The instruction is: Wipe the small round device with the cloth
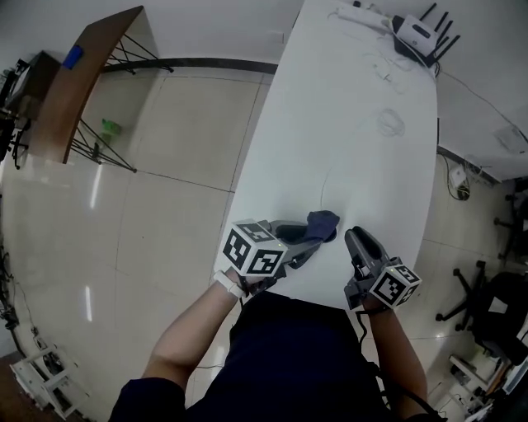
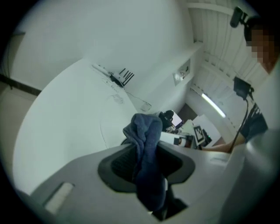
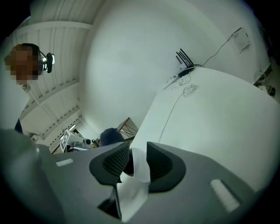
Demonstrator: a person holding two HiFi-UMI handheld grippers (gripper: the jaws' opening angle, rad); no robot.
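Note:
My left gripper (image 1: pixel 316 236) is shut on a dark blue cloth (image 1: pixel 323 222) just above the near end of the white table (image 1: pixel 346 148). In the left gripper view the cloth (image 2: pixel 146 131) is bunched between the pads and sticks out past the tips of the left gripper (image 2: pixel 145 147). My right gripper (image 1: pixel 355 238) is beside it on the right, near the table's front edge. Its jaws (image 3: pixel 138 151) hold a small white device (image 3: pixel 140 168), seen edge on, so its shape is unclear. In the head view the device is hidden.
At the table's far end lie a router with antennas (image 1: pixel 421 33), a power strip (image 1: pixel 359 15) and a coiled white cable (image 1: pixel 389 124). A thin cable (image 1: pixel 326 185) runs down the table. A wooden shelf (image 1: pixel 82 74) stands far left, an office chair (image 1: pixel 487 305) right.

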